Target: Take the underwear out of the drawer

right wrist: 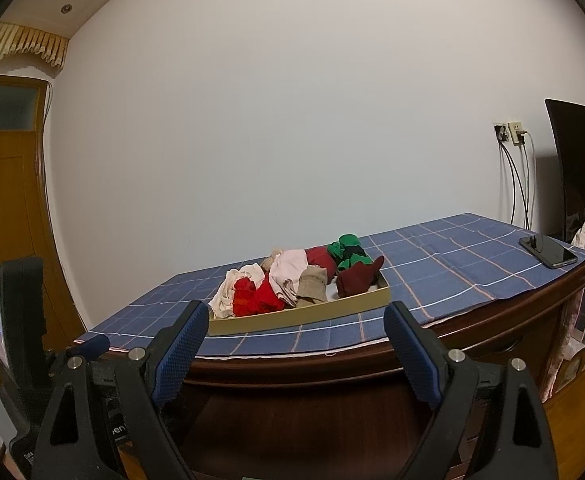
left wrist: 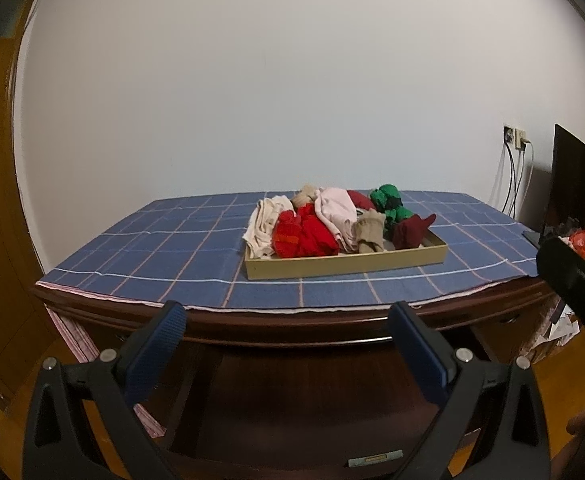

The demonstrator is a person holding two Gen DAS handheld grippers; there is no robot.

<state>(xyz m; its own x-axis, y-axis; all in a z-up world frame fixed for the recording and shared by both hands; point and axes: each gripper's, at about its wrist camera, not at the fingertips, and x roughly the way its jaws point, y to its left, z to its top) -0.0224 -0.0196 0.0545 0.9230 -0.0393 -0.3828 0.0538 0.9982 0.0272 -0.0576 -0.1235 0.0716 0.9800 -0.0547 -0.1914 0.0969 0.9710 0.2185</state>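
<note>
One drawer (left wrist: 344,266), one phone (right wrist: 547,251), two grippers (left wrist: 288,316) (right wrist: 296,320).

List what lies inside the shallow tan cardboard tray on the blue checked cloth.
The tan cardboard tray holds crumpled garments: cream, bright red, pale pink, beige, maroon, green. Whatever lies beneath them is covered.

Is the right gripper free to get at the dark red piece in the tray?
Probably yes: the right gripper is open and empty, and the dark red piece lies exposed at the tray's near corner, with only bare tablecloth between.
</note>
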